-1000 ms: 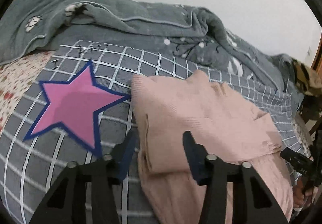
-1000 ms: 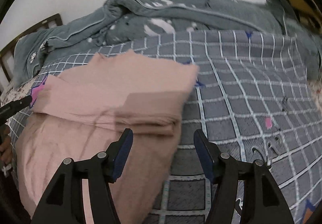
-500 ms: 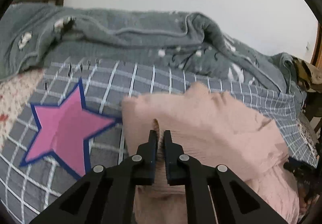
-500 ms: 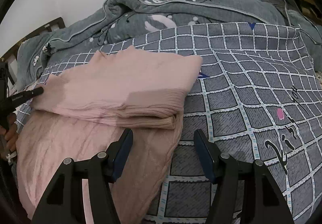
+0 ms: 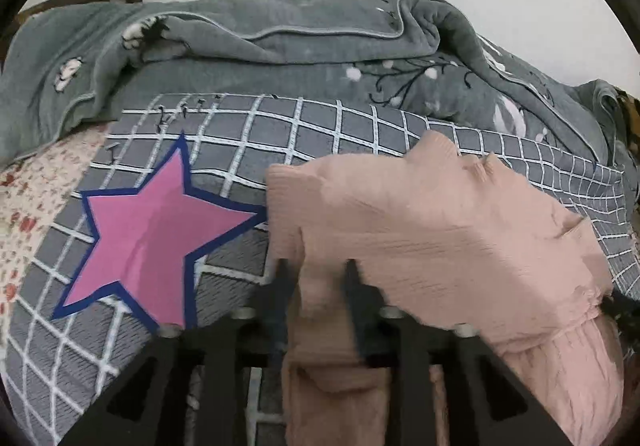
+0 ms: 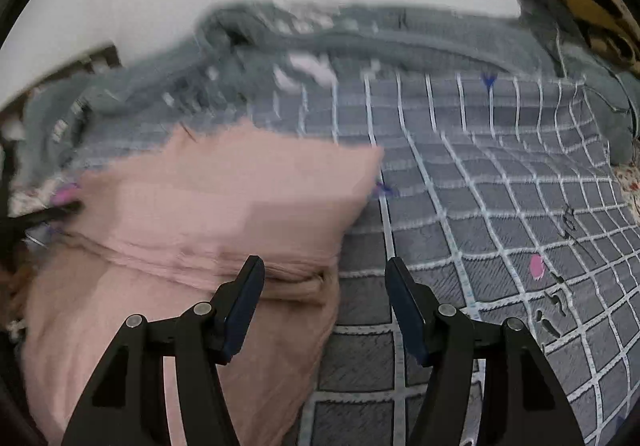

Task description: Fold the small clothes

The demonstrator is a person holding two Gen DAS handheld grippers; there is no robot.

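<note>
A pink knit garment [image 5: 440, 230] lies partly folded on the grey checked bedsheet [image 5: 320, 133]; it also shows in the right wrist view [image 6: 224, 205]. My left gripper [image 5: 316, 278] has its jaws apart, with a fold of the pink cloth lying between the fingers; the fingertips are blurred and partly hidden by the cloth. My right gripper [image 6: 324, 278] is open and empty, its fingers astride the garment's right folded edge, just in front of it.
A crumpled grey blanket [image 5: 280, 45] lies along the back of the bed by the white wall. A pink star [image 5: 148, 234] is printed on the sheet left of the garment. A floral sheet [image 5: 24, 213] shows at far left.
My left gripper shut on the pink cloth half a second ago and its jaws have since parted. The right gripper stayed open, its view shifting with motion blur.
</note>
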